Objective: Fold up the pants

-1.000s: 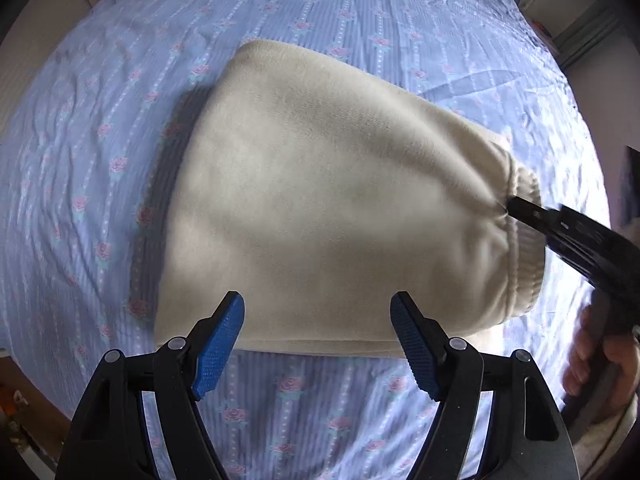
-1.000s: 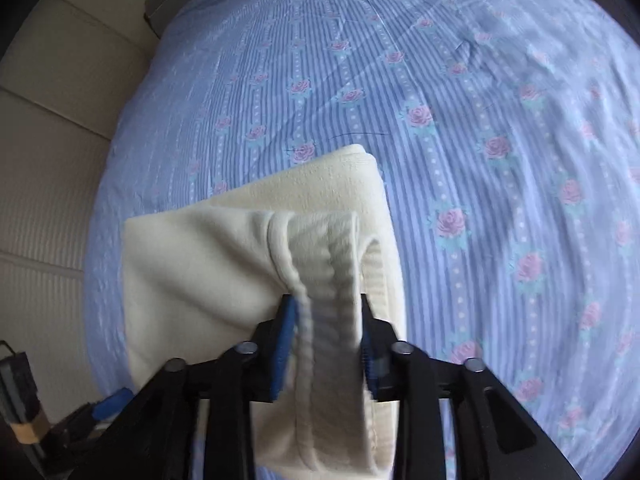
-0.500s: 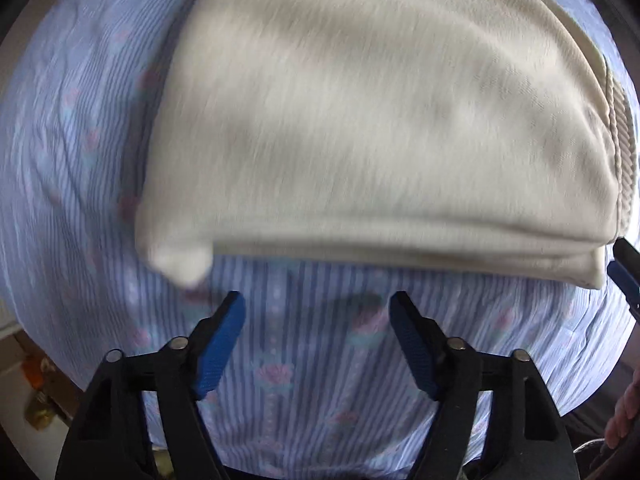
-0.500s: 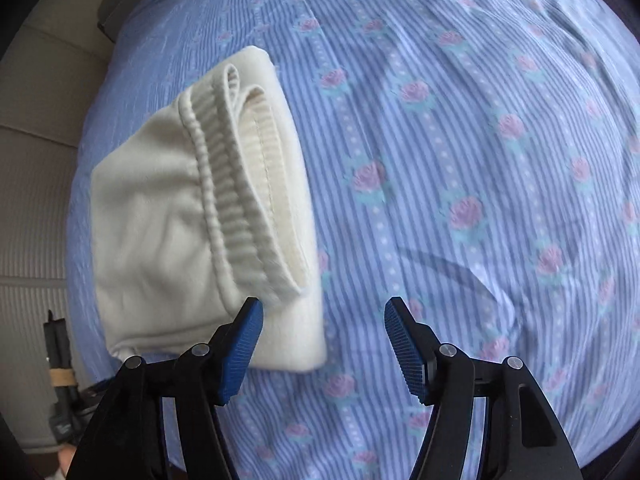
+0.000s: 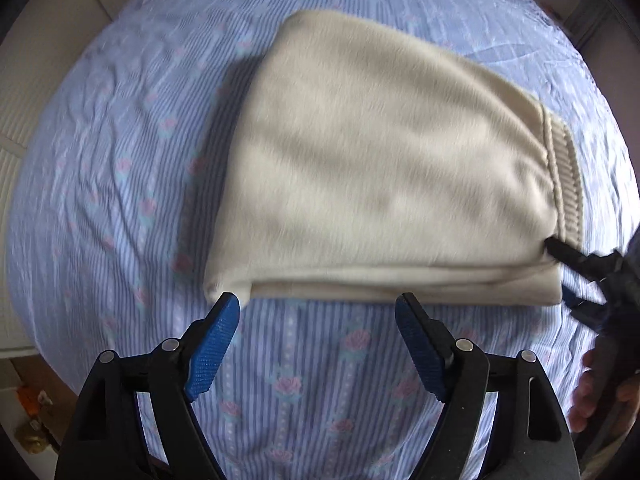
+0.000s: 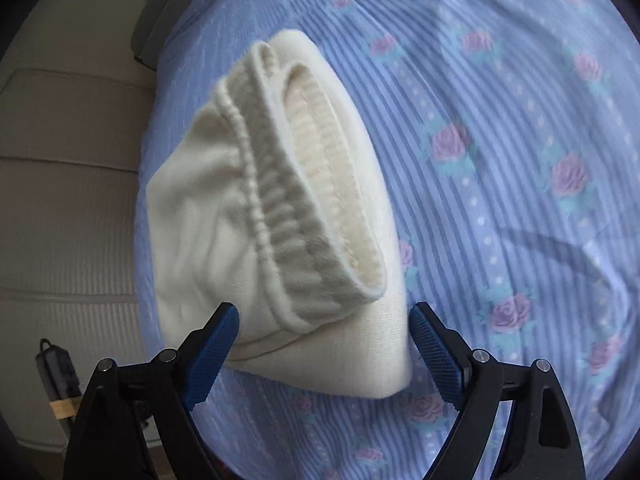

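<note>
The left gripper (image 5: pixel 318 312) is held open and empty above the blue striped, rose-printed bedsheet (image 5: pixel 120 184), just short of the near folded edge of the cream fleece pants (image 5: pixel 380 184); one blue pad tip is seen at the bundle's near left corner. The pants lie on the bed as a compact, layered bundle, the ribbed waistband (image 6: pixel 316 208) turned toward the right. At that end the right gripper (image 6: pixel 324 324) is seen with its jaws just opened wide and standing on either side of the bundle's near corner; no pad is seen pressing the cloth, so nothing is gripped.

The fold is judged nearly complete. The layers are soft and stacked loosely, and the waistband stands open like a mouth, so the top layer could be dragged or the stack slid apart if either gripper is moved away while a pad catches the fleece. An uneven bundle would result.

No containers are visible.
</note>
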